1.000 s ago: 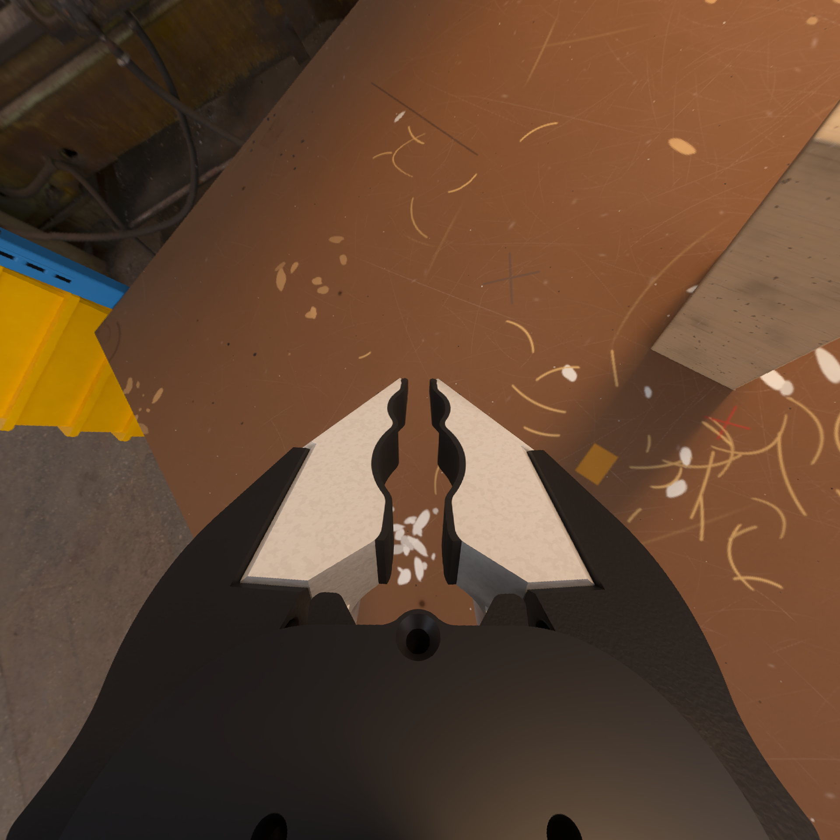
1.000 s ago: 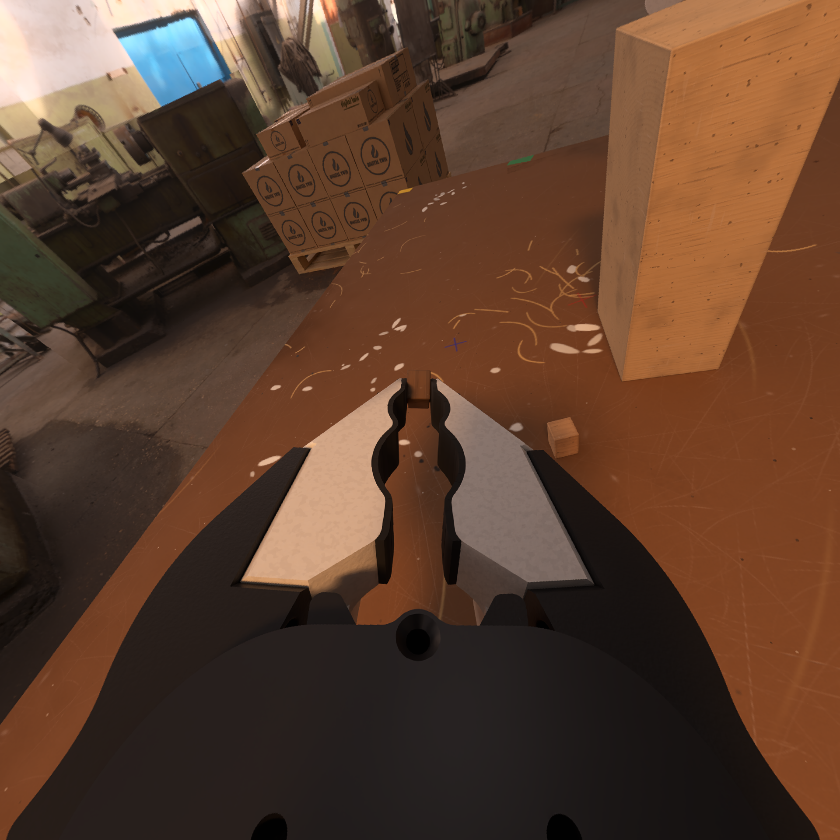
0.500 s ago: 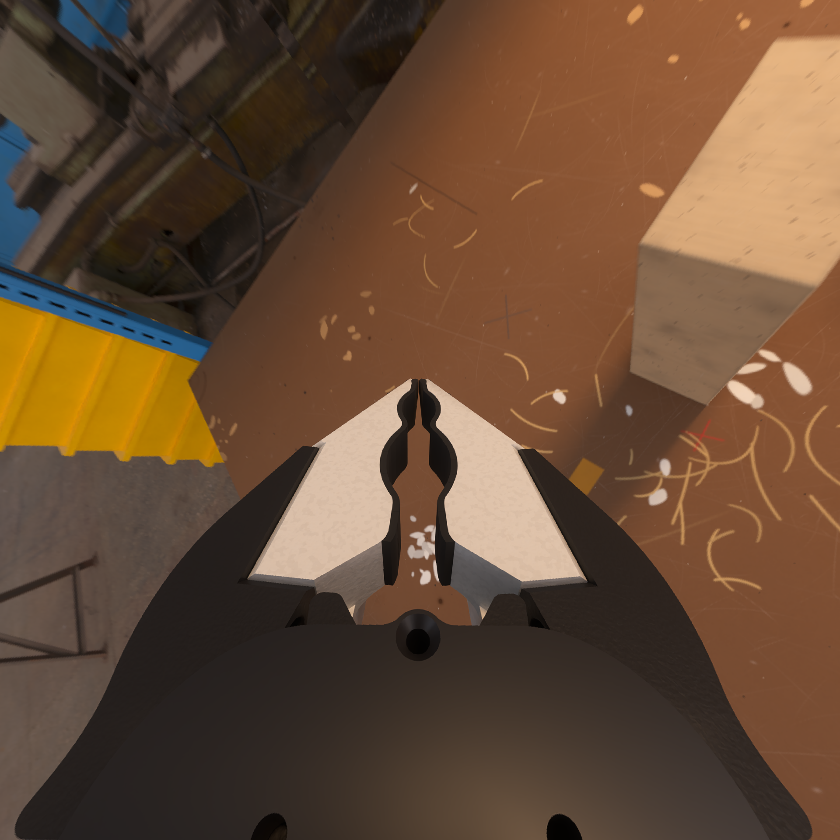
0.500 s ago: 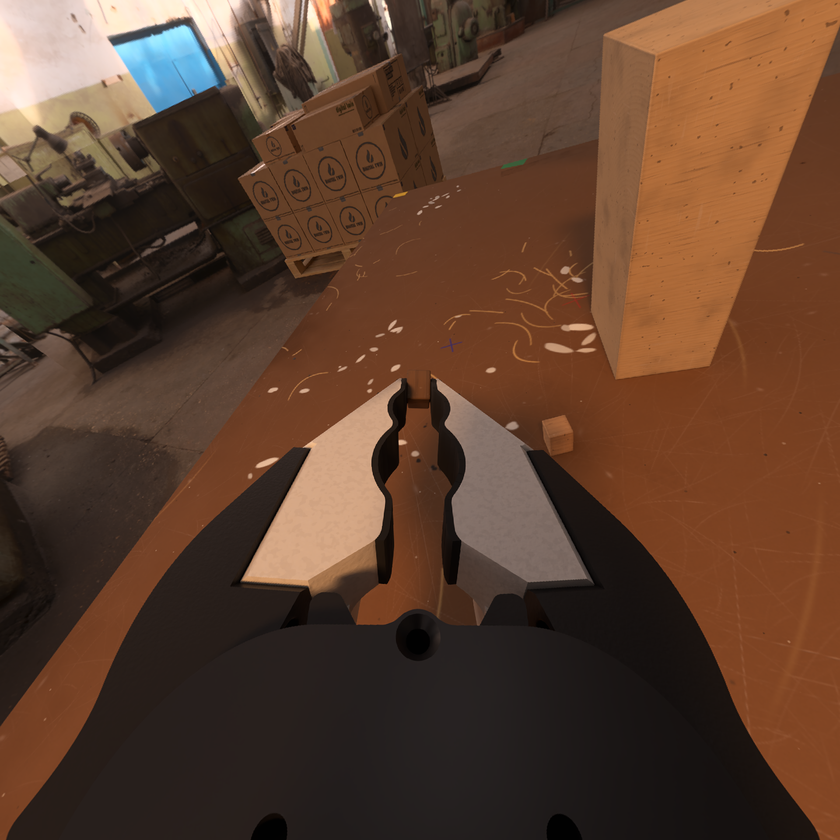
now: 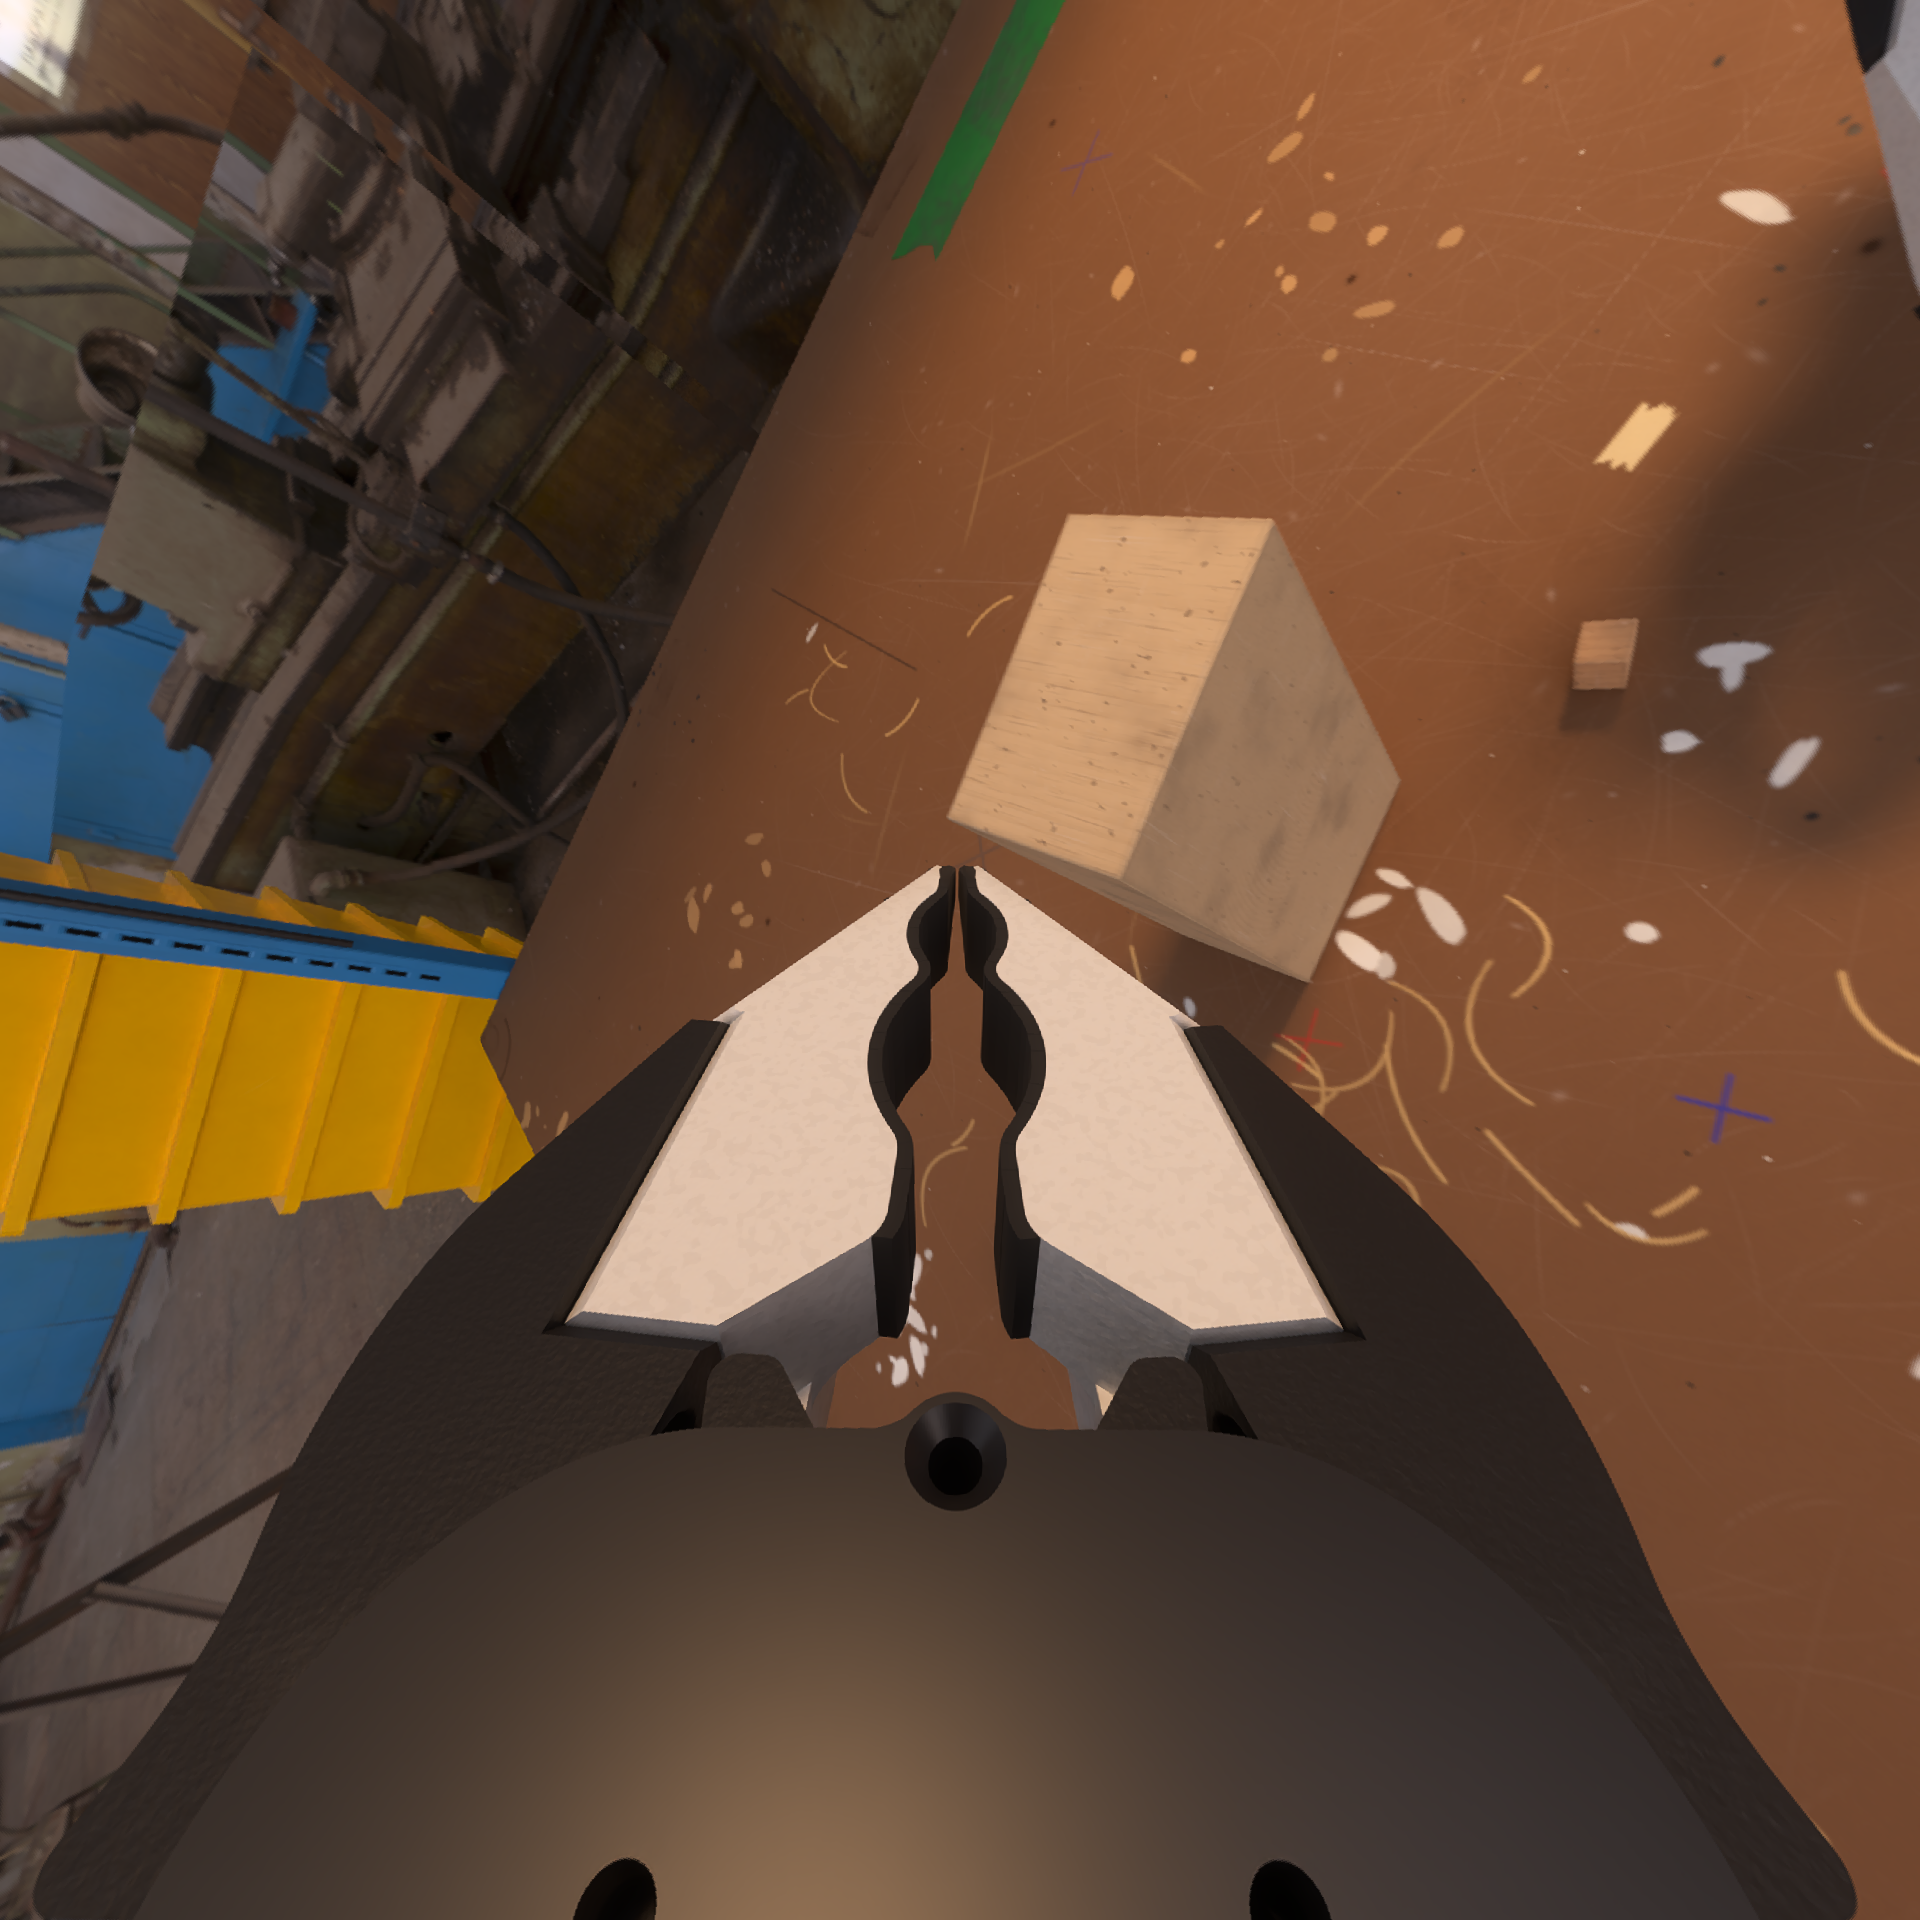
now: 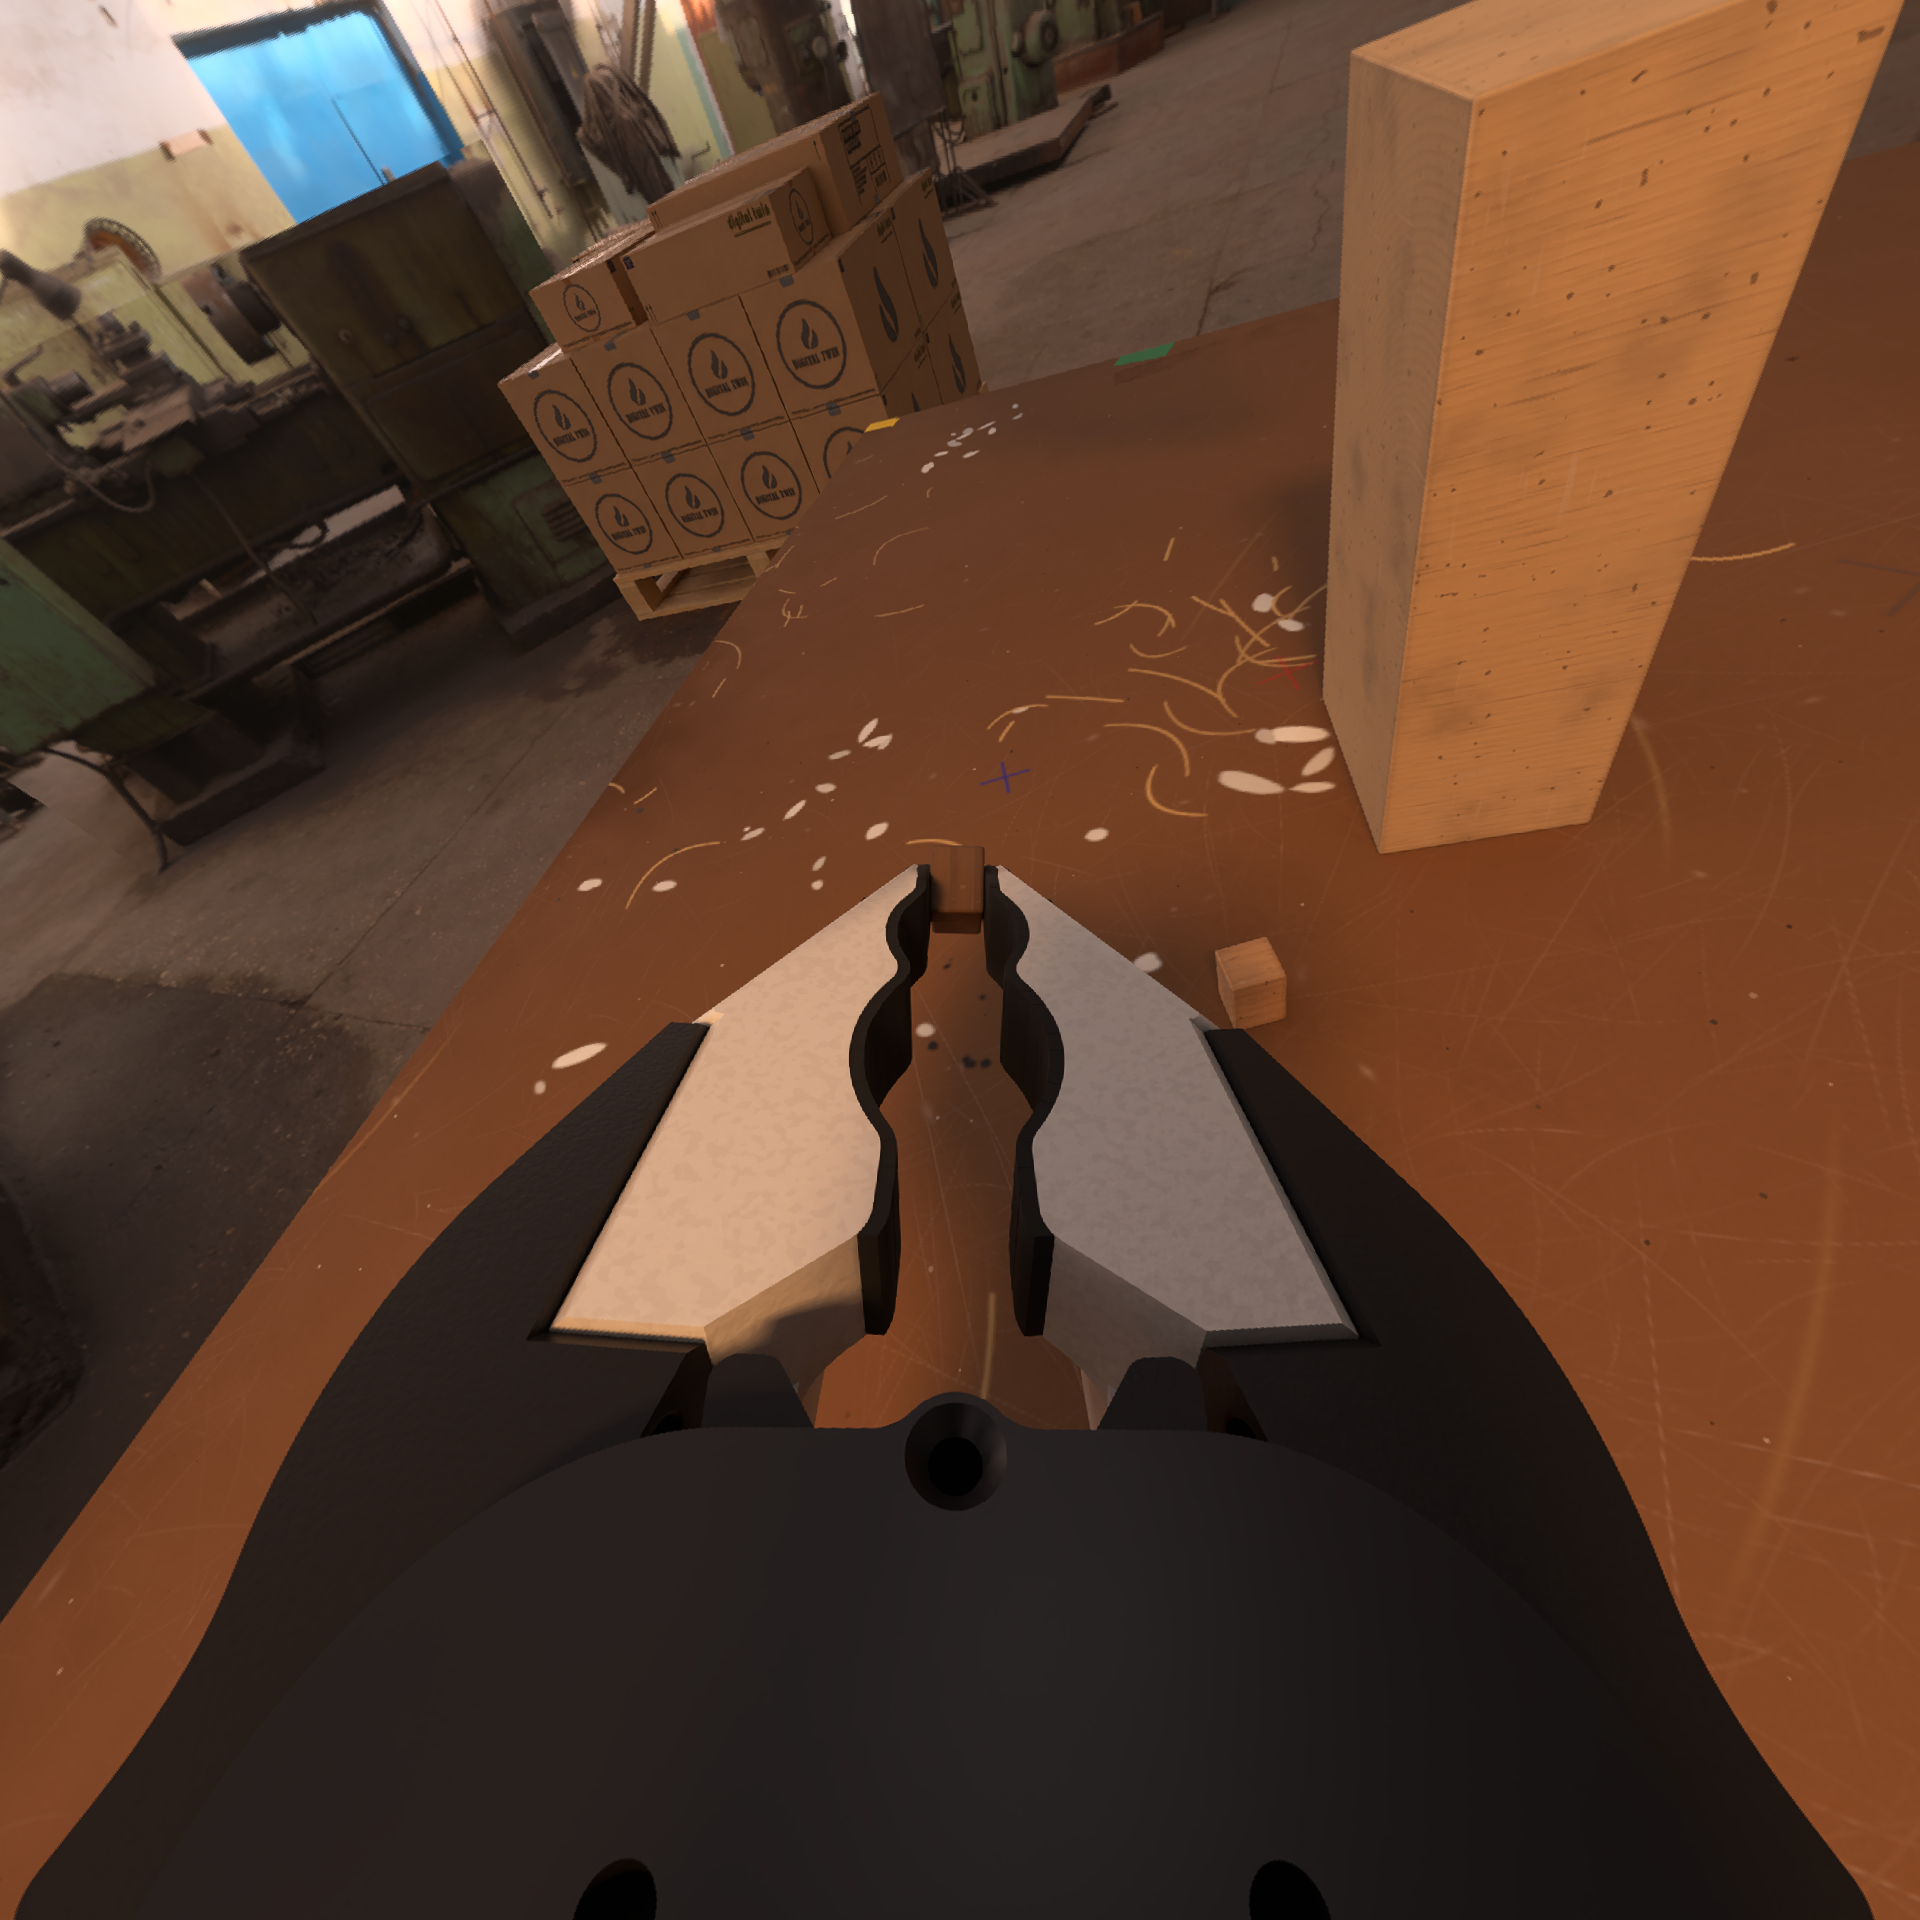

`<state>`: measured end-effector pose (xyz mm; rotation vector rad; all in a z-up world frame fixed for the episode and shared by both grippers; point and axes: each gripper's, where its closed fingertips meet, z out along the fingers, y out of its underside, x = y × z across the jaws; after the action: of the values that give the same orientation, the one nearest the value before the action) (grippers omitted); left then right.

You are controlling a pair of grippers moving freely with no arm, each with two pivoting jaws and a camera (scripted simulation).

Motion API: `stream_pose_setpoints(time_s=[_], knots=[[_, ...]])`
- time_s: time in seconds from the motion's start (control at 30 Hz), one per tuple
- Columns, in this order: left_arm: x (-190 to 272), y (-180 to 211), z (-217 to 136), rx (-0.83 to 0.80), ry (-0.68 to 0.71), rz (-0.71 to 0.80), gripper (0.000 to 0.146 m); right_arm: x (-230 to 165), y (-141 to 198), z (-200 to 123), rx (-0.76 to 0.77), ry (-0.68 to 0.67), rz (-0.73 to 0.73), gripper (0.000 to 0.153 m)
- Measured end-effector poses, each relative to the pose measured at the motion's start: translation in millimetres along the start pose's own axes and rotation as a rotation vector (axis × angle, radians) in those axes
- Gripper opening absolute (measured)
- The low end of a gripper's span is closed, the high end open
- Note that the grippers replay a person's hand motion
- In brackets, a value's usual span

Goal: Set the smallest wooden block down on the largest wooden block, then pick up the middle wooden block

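My right gripper (image 6: pixel 957 906) is shut on a small wooden block (image 6: pixel 956 873), held at the fingertips just above the brown table (image 6: pixel 1558 1195). A second small wooden cube (image 6: pixel 1252 982) lies on the table just right of the fingers. The largest block (image 6: pixel 1558 416), tall and pale, stands upright beyond it at the right. In the left wrist view my left gripper (image 5: pixel 957 875) is shut and empty, high above the table. Its tips sit near the large block's (image 5: pixel 1174 748) top corner. The small cube (image 5: pixel 1605 655) lies farther right.
Wood shavings and pale chips litter the table around the large block's base (image 6: pixel 1195 707). The table's left edge drops to the floor. A yellow and blue bin (image 5: pixel 208 1060) and machinery (image 5: pixel 416 416) stand beyond it. Stacked cardboard boxes (image 6: pixel 748 395) stand off the far edge.
My left gripper closed fully, then rose and tilted, so the whole large block and the small cube came into its view. My right gripper drifted only slightly, still holding its block.
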<state>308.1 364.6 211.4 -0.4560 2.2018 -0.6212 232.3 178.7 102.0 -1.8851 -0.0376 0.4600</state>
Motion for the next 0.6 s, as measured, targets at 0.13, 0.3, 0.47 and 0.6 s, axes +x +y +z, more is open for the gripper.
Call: stream_pose_setpoints(time_s=[0.13,0.3,0.47,0.6], knots=[[11.8,0.2,-11.1,0.012,0.012,-0.028,0.0,-1.9,-0.7,0.3,0.002,-0.001,-0.003,0.009],[30.2,-3.0,-21.3,0.007,0.052,-0.035,0.0,-5.8,-4.4,0.0,0.01,-0.003,-0.01,0.009],[50.1,-6.8,-26.2,0.022,0.121,-0.074,0.001,-8.8,-7.2,1.9,0.009,-0.009,-0.018,0.009],[62.0,-10.1,-30.6,0.048,0.209,-0.138,0.002,-12.4,-8.7,6.1,0.005,-0.019,-0.021,0.009]])
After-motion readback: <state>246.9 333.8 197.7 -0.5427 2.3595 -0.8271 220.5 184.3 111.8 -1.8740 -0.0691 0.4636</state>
